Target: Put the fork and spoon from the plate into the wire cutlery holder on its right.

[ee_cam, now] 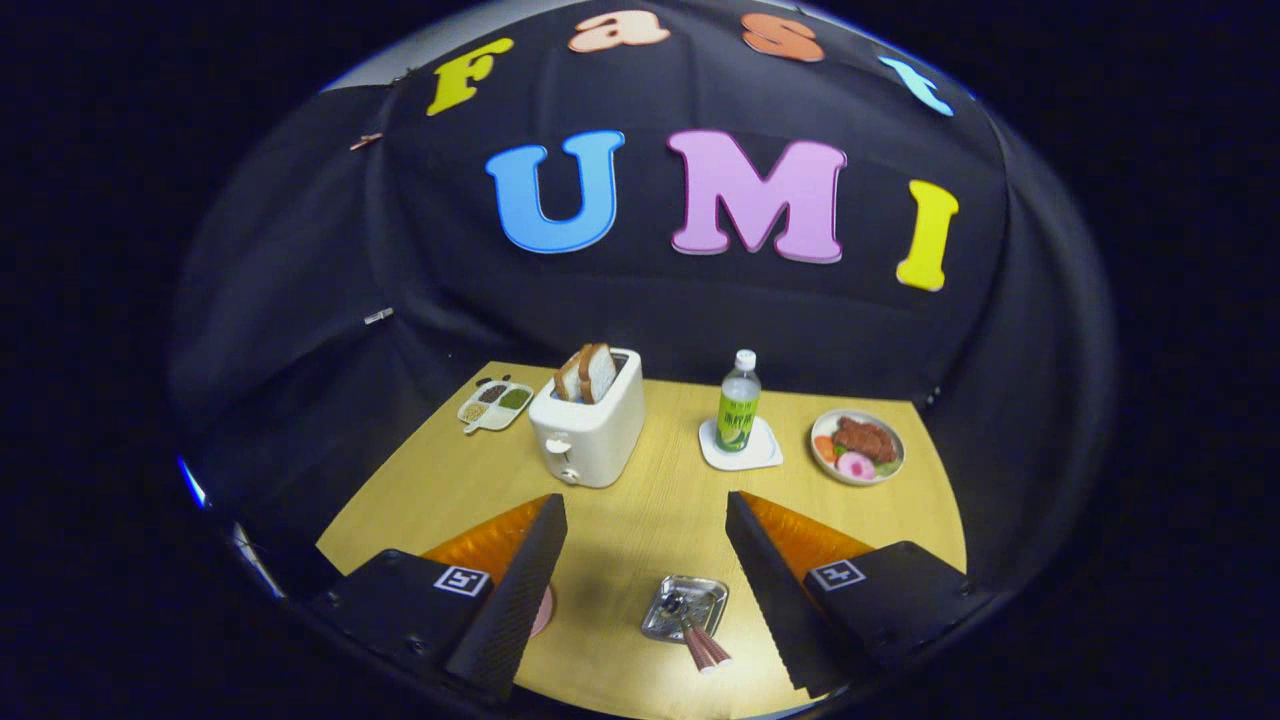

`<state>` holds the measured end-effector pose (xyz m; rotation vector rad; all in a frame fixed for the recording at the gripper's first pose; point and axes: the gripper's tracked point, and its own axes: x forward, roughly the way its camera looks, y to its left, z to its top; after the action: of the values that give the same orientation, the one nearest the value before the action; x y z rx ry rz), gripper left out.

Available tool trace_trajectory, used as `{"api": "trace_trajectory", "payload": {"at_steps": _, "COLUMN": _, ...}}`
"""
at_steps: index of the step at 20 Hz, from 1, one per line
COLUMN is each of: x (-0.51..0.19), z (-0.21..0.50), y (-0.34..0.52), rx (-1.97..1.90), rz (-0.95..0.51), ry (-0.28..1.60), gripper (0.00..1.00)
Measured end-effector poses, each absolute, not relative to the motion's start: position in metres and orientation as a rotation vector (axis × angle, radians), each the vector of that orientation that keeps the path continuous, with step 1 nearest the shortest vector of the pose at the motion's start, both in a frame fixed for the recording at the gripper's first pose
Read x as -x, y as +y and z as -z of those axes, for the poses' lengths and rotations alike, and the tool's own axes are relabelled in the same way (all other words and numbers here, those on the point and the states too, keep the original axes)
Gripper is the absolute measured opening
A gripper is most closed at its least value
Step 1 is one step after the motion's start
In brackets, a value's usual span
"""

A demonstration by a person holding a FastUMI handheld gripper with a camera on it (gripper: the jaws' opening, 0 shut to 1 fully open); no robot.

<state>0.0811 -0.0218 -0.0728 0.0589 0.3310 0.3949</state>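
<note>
The gripper (646, 530) hangs above a wooden table (640, 540) with its two black fingers (520, 580) spread wide, nothing between them but bare tabletop and, lower in the frame, a small shiny metal plate (685, 606). That plate lies at the bottom centre of the frame, between the fingers and closer to the right one, touching neither. On it rest the cutlery pieces (700, 640), their pinkish handles sticking out over the plate's near edge toward the lower right; which is the fork and which the spoon is too small to tell. A pale pink round object (543, 610) peeks out from behind the left finger at the lower left, mostly hidden. Beyond the fingertips, at the middle of the frame, stands a white toaster (588, 432) with two bread slices (588, 373) upright in its slots. Left of it, toward the booth wall, lies a small divided tray (495, 405) with dark and green fillings. Right of the toaster a clear bottle (738, 403) with a green label stands on a white square coaster (742, 446), and further right sits a round dish of toy food (858, 447) near the table's far right corner.
</note>
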Motion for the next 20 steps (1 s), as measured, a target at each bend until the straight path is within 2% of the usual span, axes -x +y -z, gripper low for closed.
{"api": "trace_trajectory", "payload": {"at_steps": 7, "x": -0.056, "z": 0.056, "y": -0.015, "rx": -0.057, "rz": -0.492, "ry": 0.248, "gripper": 0.99}}
{"api": "trace_trajectory", "payload": {"at_steps": 20, "x": -0.064, "z": 0.057, "y": -0.049, "rx": -0.063, "rz": -0.593, "ry": 0.189, "gripper": 0.98}}
